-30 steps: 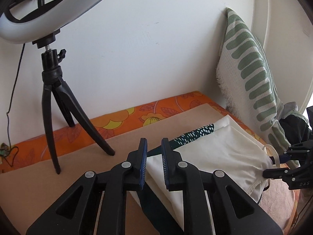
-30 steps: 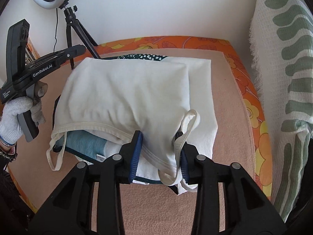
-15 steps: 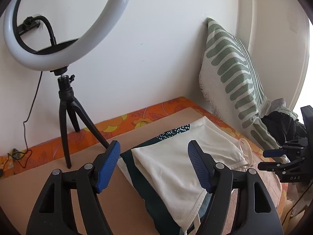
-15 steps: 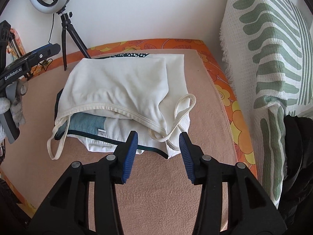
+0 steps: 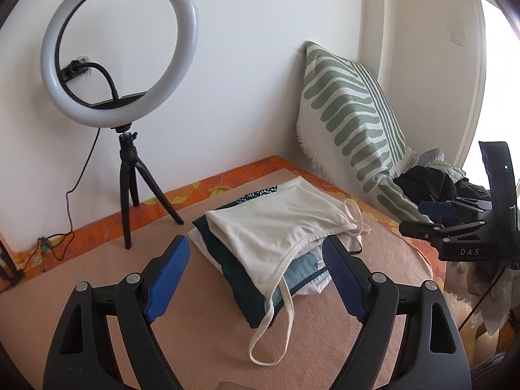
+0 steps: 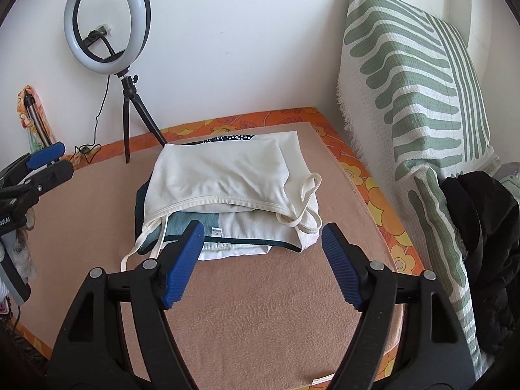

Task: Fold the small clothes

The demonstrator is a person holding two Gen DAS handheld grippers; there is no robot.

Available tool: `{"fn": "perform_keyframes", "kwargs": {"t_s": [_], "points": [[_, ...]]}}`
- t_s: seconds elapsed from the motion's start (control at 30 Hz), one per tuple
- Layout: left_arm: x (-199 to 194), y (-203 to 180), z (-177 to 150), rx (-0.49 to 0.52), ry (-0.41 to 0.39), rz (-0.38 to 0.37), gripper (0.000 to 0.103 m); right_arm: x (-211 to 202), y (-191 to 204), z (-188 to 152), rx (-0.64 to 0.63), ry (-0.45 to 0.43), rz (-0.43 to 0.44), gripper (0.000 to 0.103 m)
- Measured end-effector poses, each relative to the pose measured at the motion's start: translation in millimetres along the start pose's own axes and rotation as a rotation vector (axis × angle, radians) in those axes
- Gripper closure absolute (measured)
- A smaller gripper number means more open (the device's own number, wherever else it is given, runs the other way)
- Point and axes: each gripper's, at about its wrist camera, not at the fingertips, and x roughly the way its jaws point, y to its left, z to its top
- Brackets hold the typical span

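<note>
A folded white strappy top [image 5: 279, 224] [image 6: 221, 175] lies on a small stack of folded clothes, over a teal and dark green garment [image 5: 234, 260] [image 6: 191, 224], on the peach blanket [image 5: 208, 331] [image 6: 260, 318]. One strap loops loose toward the front. My left gripper [image 5: 256, 276] hangs above the stack's near side, jaws opening, nothing between them. My right gripper [image 6: 261, 260] hovers short of the stack's front edge, jaws also opening and empty. Each gripper shows in the other's view: the right gripper [image 5: 432, 217] and the left gripper [image 6: 47, 162].
A ring light on a black tripod [image 5: 130, 175] [image 6: 130, 107] stands at the back by the wall, its cable trailing left. A green-and-white striped pillow [image 5: 354, 120] [image 6: 419, 97] leans at the right, with dark clothes [image 5: 425, 185] [image 6: 487, 243] piled beside it. An orange floral sheet [image 5: 227, 182] borders the blanket.
Both grippers let go of the white top, opened and pulled back and up from the stack. The top now lies flat on the pile.
</note>
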Motion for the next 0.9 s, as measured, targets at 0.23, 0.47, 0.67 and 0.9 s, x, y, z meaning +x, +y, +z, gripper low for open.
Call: {"fn": "perform_keyframes", "kwargs": {"t_s": [0.23,0.47,0.67,0.9], "points": [[-34.4,9.7,-32.0,-0.052,0.067,0.053,0.016,-27.9,34.2,-19.2,0.015,-0.097,-0.089,0.01],[-75.0,10.4,-56.9,-0.021,0.024,0.141,0.006,-37.2,59.5,-40.8,0.087,-0.149,-0.122,0.004],[-89.7,4.2,-80.5,0.059,-0.01,0.198,0.001,-34.4,77.3,-55.3,0.104,-0.159,-0.122,0.003],[-73.2,14.9,-101.8,0.011,0.095,0.182,0.001,-21.7,92.0,-67.8,0.085,-0.161,-0.129,0.0]]}}
